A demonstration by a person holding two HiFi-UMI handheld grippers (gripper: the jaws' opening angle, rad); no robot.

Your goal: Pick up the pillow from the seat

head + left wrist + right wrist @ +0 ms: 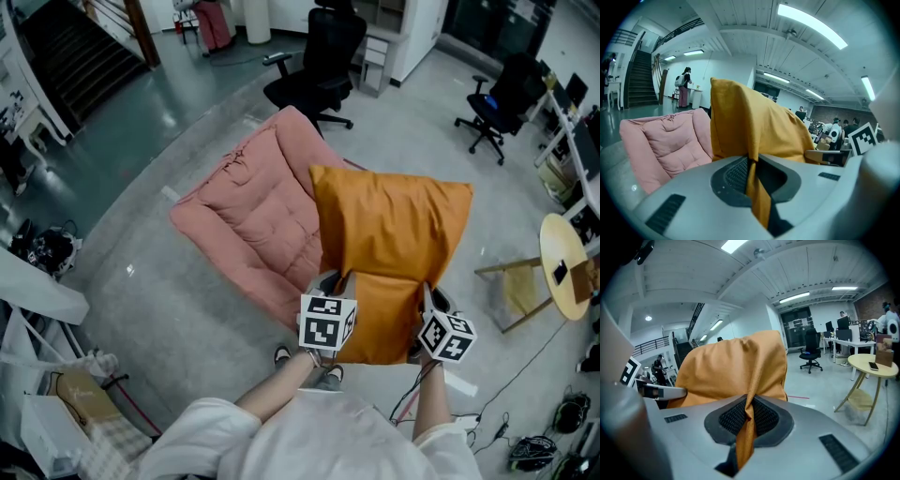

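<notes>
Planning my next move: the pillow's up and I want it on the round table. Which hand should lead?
Right. The right gripper and left gripper each have fingers shut on the orange pillow, but the round table stands on the right gripper's side.

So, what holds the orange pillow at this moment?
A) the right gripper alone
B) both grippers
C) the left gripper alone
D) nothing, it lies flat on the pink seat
B: the left gripper and the right gripper each have jaws shut on a fold of the orange pillow.
</notes>
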